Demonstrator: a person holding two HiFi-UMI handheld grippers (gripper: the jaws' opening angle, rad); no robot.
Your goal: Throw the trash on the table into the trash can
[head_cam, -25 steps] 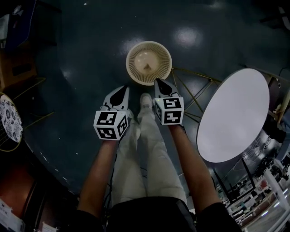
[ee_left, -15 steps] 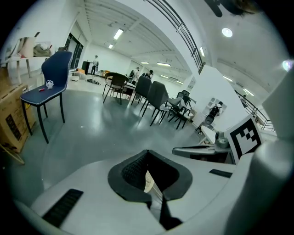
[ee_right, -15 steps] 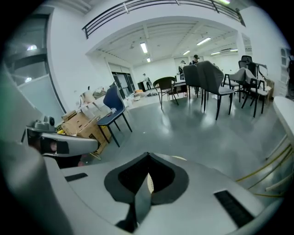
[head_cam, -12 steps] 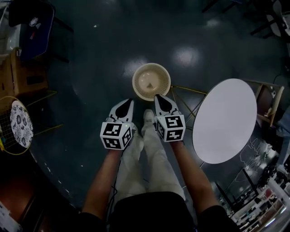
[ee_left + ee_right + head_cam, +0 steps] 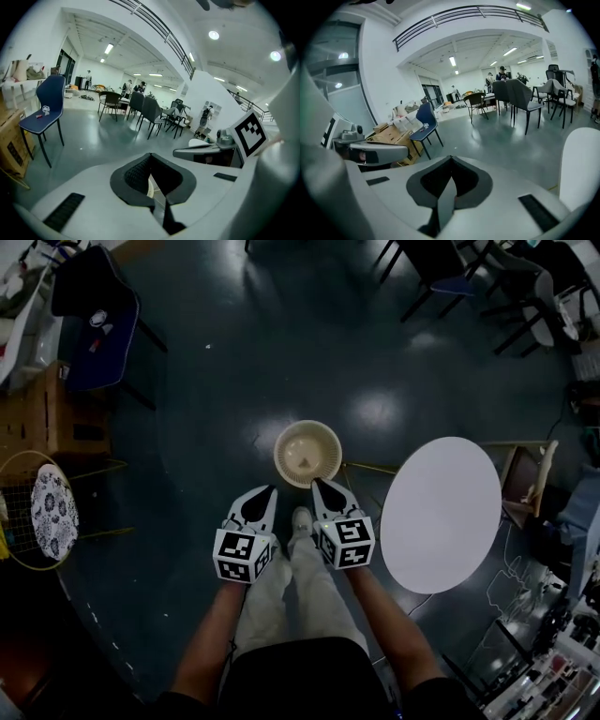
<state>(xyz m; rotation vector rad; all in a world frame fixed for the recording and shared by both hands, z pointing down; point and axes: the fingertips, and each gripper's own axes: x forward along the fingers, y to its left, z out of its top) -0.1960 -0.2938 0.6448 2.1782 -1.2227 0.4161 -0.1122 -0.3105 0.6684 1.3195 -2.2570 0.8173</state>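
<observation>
Trash can: on the floor at frame centre, just above both gripper tips.
Left gripper: clenched, holding nothing.
Right gripper: clenched, holding nothing.
Desk: centre right, beside the right gripper.
Unclear: what lay inside the trash can.

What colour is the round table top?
The table top is plain white; the head view shows it best.

Left tool, right tool: white shells, black pads, cubes with black-white square markers. Pale trousers, white shoe, dark top.
</observation>
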